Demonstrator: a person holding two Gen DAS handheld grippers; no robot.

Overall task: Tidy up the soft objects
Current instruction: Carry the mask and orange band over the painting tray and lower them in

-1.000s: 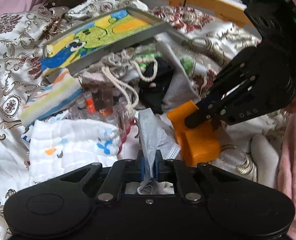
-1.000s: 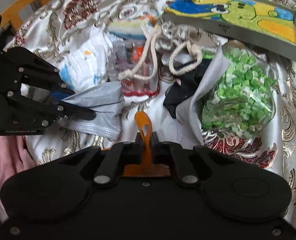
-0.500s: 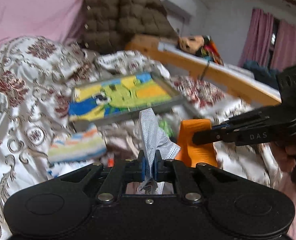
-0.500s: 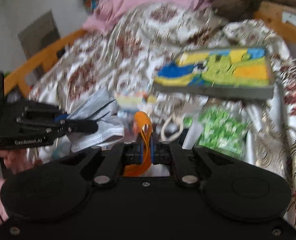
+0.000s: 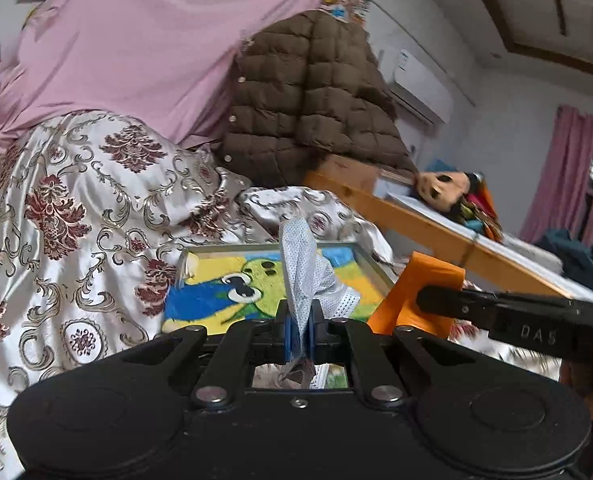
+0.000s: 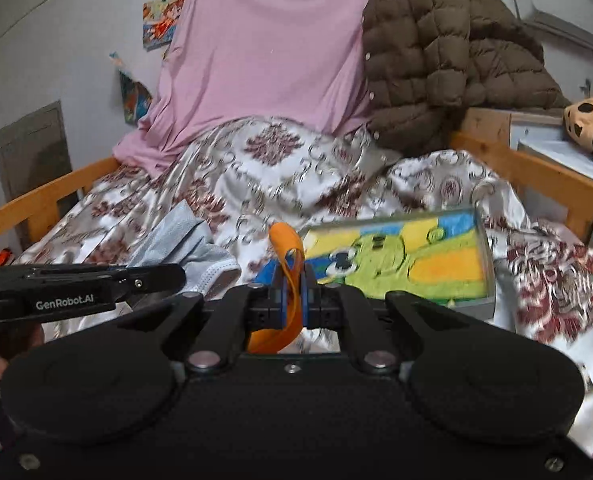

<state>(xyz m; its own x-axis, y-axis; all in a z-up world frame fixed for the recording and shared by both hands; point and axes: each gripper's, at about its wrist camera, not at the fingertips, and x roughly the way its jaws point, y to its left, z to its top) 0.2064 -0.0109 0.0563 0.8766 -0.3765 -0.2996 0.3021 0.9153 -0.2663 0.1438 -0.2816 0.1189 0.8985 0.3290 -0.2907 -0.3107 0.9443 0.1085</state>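
- While both soft things hang in the air over the bed, the sorting looks to be mid-way: two items are picked up, neither is set down yet.
- The left gripper (image 5: 300,320) has its jaws closed on a pale grey face mask (image 5: 302,264), which stands up out of the jaws in a crumpled fold; in the right wrist view the same mask (image 6: 188,240) bunches out past the tip of that gripper.
- The right gripper (image 6: 292,296) has its jaws pinched shut on a thin orange strap (image 6: 286,256), looped above the jaws, with more orange hanging below them; in the left wrist view this looks like an orange bag (image 5: 416,292) dangling from the jaws.
- Where either thing is meant to go I cannot tell; no bin or basket shows in these views.
- Just beyond both grippers lies a framed picture (image 6: 400,268) of a green cartoon figure on blue and yellow, resting on the patterned bedspread (image 5: 76,220).
- Judged from here, that frame lies straight ahead of any move forward and down.
- Further back a pink sheet (image 6: 264,60) and a brown quilted jacket (image 6: 436,48) are heaped at the head of the bed.
- A wooden bed rail (image 6: 536,168) runs along the right, with a stuffed toy (image 6: 588,116) on a surface behind it.
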